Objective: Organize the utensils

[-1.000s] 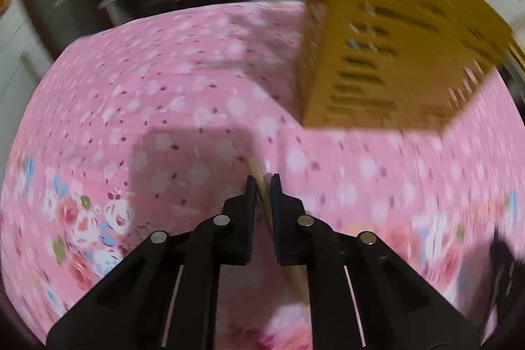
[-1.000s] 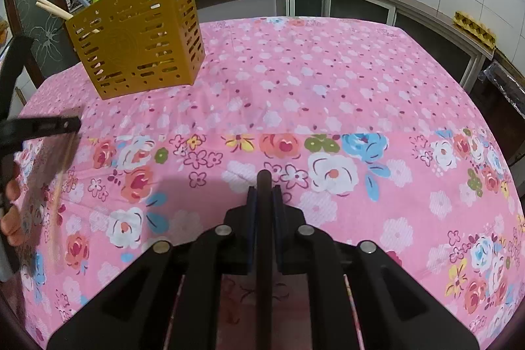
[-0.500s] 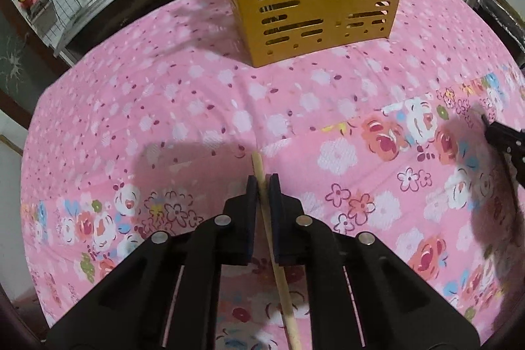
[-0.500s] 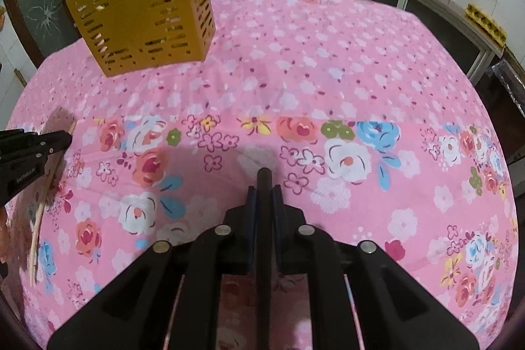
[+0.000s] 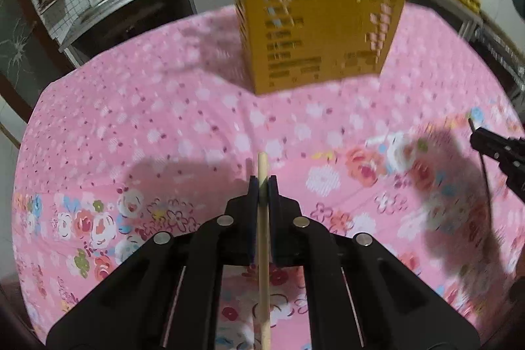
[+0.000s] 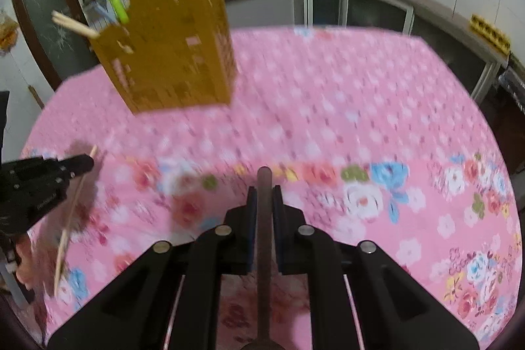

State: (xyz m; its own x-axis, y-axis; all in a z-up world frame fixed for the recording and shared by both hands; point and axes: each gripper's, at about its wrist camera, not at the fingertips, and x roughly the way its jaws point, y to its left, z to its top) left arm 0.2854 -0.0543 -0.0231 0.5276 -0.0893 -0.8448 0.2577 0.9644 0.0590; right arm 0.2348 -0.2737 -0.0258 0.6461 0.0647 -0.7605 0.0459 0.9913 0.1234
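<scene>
Left wrist view: my left claw (image 5: 263, 186) is clamped on a pale wooden chopstick (image 5: 263, 238), whose tip sticks out a little past the pads. Ahead stands the yellow slotted holder (image 5: 315, 28) on the pink flowered cloth (image 5: 147, 120), with more sticks rising from its top. Open cloth lies between me and the holder, and wide to the left up to the surface's rounded far edge. At the right border my right claw (image 5: 482, 141) pokes in, gripping a thin dark stick (image 5: 485, 173).

Right wrist view: my right claw (image 6: 264, 189) is closed on that dark stick (image 6: 263, 218), which runs back between the pads. The holder (image 6: 170, 48) sits far left, near the surface's back edge. The right half of the cloth (image 6: 361, 107) is bare to its edge. My left claw (image 6: 78, 164) shows at the left with its chopstick (image 6: 70, 218) slanting down.
</scene>
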